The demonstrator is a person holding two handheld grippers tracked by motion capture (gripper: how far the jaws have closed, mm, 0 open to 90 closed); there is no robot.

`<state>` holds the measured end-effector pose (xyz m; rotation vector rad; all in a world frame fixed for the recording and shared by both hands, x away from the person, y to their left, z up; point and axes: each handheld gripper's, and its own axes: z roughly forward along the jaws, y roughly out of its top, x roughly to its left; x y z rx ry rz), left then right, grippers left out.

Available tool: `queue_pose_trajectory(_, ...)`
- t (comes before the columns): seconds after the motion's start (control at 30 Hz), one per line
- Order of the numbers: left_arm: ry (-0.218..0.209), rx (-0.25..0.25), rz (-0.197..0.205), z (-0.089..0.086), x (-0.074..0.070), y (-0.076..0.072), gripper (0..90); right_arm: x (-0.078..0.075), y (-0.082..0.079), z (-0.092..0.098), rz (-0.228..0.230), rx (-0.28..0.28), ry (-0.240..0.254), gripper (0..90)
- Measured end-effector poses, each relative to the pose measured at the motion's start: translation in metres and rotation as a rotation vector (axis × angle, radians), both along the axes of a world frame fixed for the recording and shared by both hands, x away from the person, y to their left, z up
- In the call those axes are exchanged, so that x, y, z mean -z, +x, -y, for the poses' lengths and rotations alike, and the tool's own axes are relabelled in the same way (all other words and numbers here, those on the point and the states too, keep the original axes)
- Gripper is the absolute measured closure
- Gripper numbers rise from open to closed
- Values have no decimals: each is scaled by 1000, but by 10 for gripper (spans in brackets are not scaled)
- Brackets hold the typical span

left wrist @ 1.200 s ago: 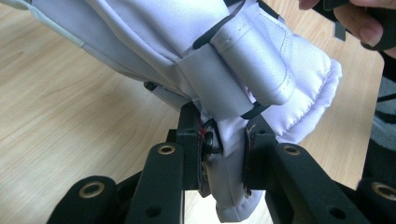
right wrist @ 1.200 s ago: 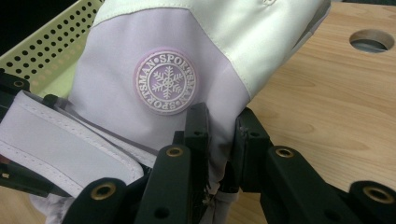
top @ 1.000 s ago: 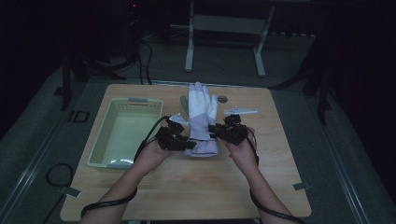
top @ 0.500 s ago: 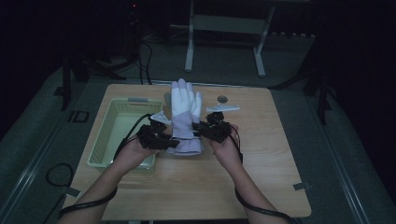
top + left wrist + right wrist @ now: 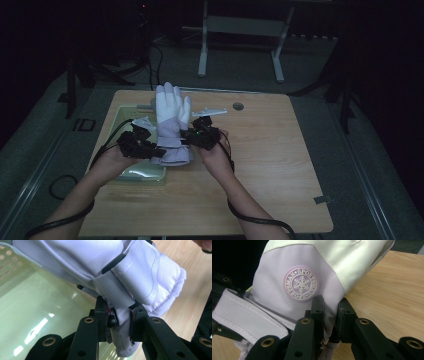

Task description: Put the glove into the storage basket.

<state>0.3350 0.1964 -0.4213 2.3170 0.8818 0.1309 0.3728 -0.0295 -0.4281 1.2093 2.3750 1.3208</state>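
Over the table's left half: glove (image 5: 171, 120) held up off the wood, fingers pointing to the far edge, cuff toward the person, partly above the tray (image 5: 114, 122).
Left gripper (image 5: 119, 326): clamped on the cuff's edge, fabric pinched between its jaws.
Right gripper (image 5: 329, 315): clamped on the cuff's other side, below the snowflake badge (image 5: 300, 285).
Step in hand: carrying the glove, most likely into the tray by the left edge.
Next move: bring it fully over the tray, lower it level, then loosen both grips together.
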Motion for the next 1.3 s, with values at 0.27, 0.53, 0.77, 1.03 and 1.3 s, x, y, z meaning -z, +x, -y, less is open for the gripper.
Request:
queue_pose_trajectory(0.27, 19, -36, -23, -39, 0, -6, 738, 4, 0, -41, -11, -33, 9, 780)
queue_pose_trajectory(0.53, 56, -68, -62, -81, 2, -12, 738, 11, -1, -87, -24, -78, 7, 781)
queue_pose_trajectory(0.77, 99, -86, -106, -94, 18, -10, 738, 29, -1, -110, -50, -86, -6, 784)
queue_pose_trajectory(1.03, 113, -75, -143, -78, 47, 3, 737, 55, 6, -102, -115, -51, -55, 785)
queue_pose_trajectory(1.3, 157, -75, -185, -70, 71, 13, 733, 75, 15, -102, -183, -31, -132, 785)
